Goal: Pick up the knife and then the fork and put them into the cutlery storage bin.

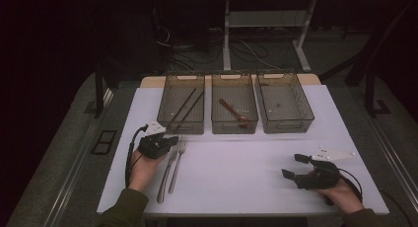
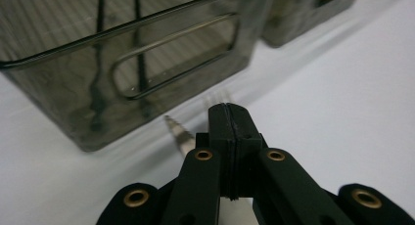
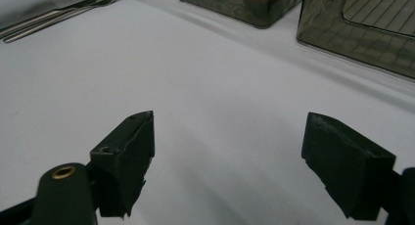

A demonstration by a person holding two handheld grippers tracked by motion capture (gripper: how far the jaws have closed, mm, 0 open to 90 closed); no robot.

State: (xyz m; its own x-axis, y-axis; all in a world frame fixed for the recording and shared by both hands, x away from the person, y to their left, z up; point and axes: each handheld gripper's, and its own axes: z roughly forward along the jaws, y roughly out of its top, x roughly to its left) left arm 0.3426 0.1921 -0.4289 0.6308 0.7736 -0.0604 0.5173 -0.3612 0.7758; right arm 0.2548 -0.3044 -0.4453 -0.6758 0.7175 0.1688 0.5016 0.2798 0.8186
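In the high view the left gripper [image 1: 165, 142] sits left of centre, just below the left bin [image 1: 181, 103], over the upper ends of a knife [image 1: 166, 172] and a fork [image 1: 177, 167] that lie side by side on the white table [image 1: 236, 172]. In the left gripper view its jaws are clenched pad to pad, with no metal visibly caught between them. The knife's serrated tip [image 2: 178, 132] shows low and left of the closed tips, and the fork's tines [image 2: 218, 97] peek just above them, near the front wall of the bin [image 2: 122, 78]. It looks as if the jaws closed beside or above the cutlery rather than on it, though the pads hide what lies right under them.

Further right, the upper middle of the high view holds three bins in a row: the left one holds dark chopsticks [image 1: 187, 106], the middle one [image 1: 234, 102] a red spoon [image 1: 233, 110], and the right one [image 1: 284, 101] looks empty.

At lower right the right gripper [image 1: 296, 167] rests on the table, jaws spread wide with bare tabletop between them.

The step in hand seems to be picking up the knife or fork for sorting. Next, I judge, the left jaws must reopen, straddle one handle and pinch it before lifting toward the empty bin.
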